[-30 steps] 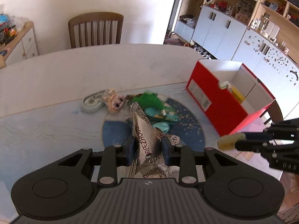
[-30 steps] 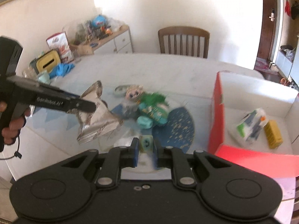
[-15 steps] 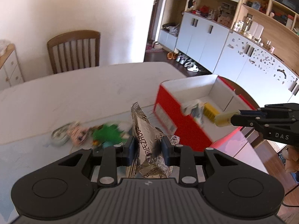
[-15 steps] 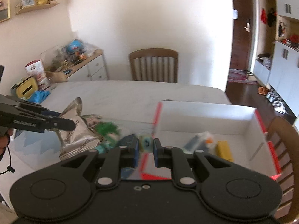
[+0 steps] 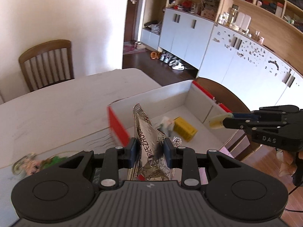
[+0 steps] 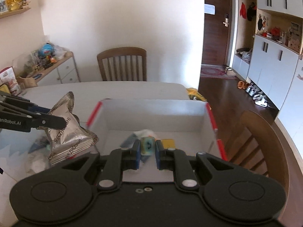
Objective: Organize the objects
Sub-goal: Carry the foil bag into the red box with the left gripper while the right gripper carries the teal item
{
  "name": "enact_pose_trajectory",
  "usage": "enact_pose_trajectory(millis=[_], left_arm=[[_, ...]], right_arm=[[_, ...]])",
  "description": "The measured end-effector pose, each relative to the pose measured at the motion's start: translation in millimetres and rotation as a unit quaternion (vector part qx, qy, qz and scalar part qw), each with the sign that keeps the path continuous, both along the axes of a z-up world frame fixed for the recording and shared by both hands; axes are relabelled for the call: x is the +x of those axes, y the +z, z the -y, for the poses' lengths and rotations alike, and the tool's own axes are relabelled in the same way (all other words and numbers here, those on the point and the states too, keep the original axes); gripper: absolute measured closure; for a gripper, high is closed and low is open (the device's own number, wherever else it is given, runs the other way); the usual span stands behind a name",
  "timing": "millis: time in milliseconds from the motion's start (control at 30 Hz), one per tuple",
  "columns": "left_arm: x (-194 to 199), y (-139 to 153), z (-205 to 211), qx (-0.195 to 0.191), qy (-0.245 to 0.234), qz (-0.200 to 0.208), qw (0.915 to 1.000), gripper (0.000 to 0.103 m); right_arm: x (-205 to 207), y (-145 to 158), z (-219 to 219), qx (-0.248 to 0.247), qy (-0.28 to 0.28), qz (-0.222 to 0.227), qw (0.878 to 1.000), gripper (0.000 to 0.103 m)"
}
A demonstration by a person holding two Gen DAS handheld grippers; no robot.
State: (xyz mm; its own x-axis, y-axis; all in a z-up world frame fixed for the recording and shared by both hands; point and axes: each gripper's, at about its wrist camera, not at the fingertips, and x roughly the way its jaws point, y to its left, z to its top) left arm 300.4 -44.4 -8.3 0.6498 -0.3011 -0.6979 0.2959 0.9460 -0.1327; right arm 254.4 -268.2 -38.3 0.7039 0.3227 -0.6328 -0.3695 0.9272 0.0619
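Observation:
My left gripper [image 5: 149,147] is shut on a silver foil snack bag [image 5: 149,141] and holds it in the air just left of the red box [image 5: 117,126]. The bag [image 6: 68,130] and the left gripper [image 6: 62,122] also show in the right wrist view. My right gripper [image 6: 148,147] is shut on a small pale cube with a blue-green face [image 6: 147,145], above the red box [image 6: 212,117]. From the left wrist view the right gripper [image 5: 225,120] holds the cube [image 5: 217,120] over the box's right side. A yellow packet [image 5: 184,130] and a white packet [image 5: 166,123] lie inside the box.
Several small toys [image 5: 37,164] lie on the table [image 5: 56,102] to the left of the box. One wooden chair [image 6: 123,64] stands at the table's far side, another [image 6: 261,138] right of the box. White cabinets [image 5: 236,56] line the right wall.
Both grippers have swung right from the toy pile to the red box, each carrying its object. The right gripper's cube now hangs over the inside of the box.

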Motion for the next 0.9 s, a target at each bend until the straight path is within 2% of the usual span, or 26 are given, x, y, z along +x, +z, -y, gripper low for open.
enact_pose_trajectory(millis=[267, 500, 900], left_arm=[[31.3, -16.6, 54.1, 0.018, -0.033, -0.012, 0.9992, 0.074], [55.1, -41.3, 90.2, 0.053, -0.043, -0.028, 0.9973, 0.074], [79.2, -81.3, 118.0, 0.087, -0.066, -0.065, 0.9919, 0.074]], right_arm=[[18.8, -16.3, 20.0, -0.010, -0.004, -0.018, 1.000, 0.089], [35.3, -31.9, 29.4, -0.026, -0.001, -0.041, 0.999, 0.089], [56.6, -59.4, 25.0, -0.055, 0.018, -0.092, 0.994, 0.089]])
